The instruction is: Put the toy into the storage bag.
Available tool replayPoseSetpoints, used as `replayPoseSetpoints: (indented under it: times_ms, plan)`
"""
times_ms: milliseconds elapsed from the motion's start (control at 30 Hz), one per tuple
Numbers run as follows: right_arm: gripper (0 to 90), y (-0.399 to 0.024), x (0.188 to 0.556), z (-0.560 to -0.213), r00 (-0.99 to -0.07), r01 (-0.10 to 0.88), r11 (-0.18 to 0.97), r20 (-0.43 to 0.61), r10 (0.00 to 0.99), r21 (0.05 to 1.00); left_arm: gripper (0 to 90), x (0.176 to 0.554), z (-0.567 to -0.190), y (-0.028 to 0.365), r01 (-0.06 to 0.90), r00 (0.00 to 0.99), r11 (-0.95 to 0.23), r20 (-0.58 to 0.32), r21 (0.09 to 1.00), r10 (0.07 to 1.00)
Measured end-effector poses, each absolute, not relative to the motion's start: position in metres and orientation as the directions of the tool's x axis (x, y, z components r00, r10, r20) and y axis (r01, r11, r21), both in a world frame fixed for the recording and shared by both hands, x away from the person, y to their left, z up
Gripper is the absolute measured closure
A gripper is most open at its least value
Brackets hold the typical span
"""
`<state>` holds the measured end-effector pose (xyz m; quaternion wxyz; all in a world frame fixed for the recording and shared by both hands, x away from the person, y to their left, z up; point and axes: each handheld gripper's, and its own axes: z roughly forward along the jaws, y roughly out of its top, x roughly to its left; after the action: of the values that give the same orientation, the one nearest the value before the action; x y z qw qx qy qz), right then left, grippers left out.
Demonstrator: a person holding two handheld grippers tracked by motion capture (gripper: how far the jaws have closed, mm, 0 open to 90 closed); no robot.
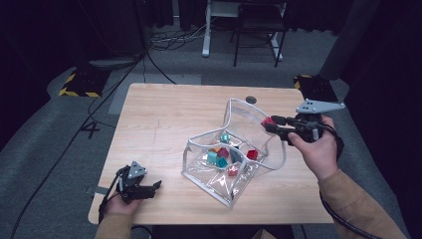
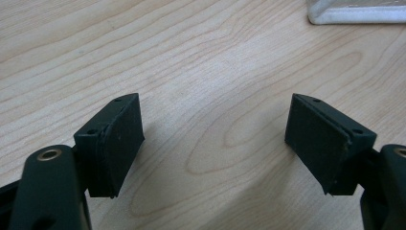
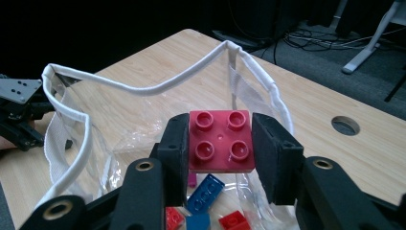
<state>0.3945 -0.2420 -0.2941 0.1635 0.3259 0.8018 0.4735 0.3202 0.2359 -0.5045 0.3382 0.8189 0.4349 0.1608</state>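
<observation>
My left gripper (image 1: 155, 186) rests low on the table (image 1: 164, 114), jaws spread wide with bare wood between them, near the clear bag's (image 1: 234, 194) corner. Loose bricks (image 1: 221, 155) lie inside the bag. My right gripper (image 3: 220, 143) is clamped on a red four-stud brick (image 3: 220, 141), held above the bag's open rim.

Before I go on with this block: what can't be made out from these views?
- Red block, right gripper view: underside hidden by the right gripper's fingers.
- Blocks in the clear bag, high view: too small and glare-blurred to count.
- Bag corner, left gripper view: cut off by the top edge.
</observation>
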Motion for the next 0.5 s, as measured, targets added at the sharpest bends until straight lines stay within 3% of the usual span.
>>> replayPoseSetpoints:
  times_ms: [500]
  plan:
    - [59.6,-0.203,0.418,-0.311,-0.750,0.410,0.354,0.090,0.655,0.841,21.1,0.320,-0.504,0.236,0.603,0.570,-0.393,-0.030,0.694,0.821]
